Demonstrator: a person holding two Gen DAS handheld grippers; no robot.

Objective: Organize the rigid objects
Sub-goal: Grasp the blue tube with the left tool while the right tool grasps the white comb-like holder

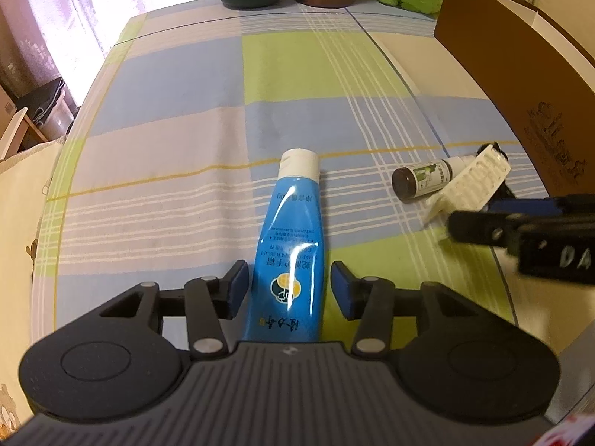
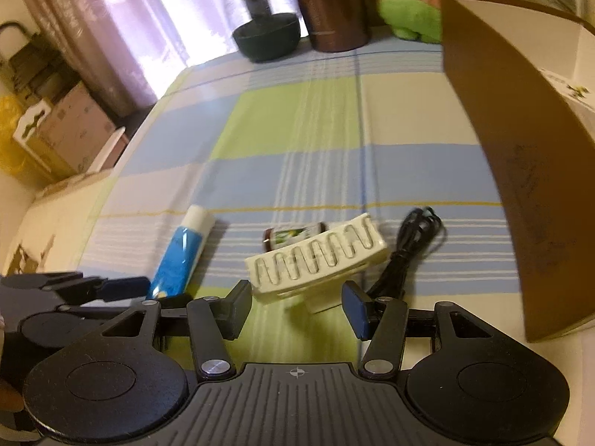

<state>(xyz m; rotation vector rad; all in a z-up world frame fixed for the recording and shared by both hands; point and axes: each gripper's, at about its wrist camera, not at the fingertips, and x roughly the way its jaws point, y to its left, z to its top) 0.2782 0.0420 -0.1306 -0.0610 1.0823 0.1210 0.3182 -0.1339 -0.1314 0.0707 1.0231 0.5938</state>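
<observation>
A blue tube with a white cap (image 1: 288, 245) lies on the checked cloth between the open jaws of my left gripper (image 1: 289, 290); the pads stand a little off its sides. It also shows in the right wrist view (image 2: 182, 256). A cream hair claw clip (image 2: 316, 264) lies just ahead of my open right gripper (image 2: 295, 308), its near end between the fingertips. A small brown bottle (image 2: 293, 238) lies behind the clip, and a coiled black cable (image 2: 412, 249) lies to its right. The clip (image 1: 472, 182) and bottle (image 1: 420, 180) also show in the left wrist view.
A brown cardboard box (image 2: 513, 156) stands open on the right side. At the far edge stand a dark round humidifier (image 2: 266, 37), a brown flask (image 2: 331, 11) and a green and pink plush (image 2: 409, 15). Boxes (image 2: 63, 130) stand beyond the left edge.
</observation>
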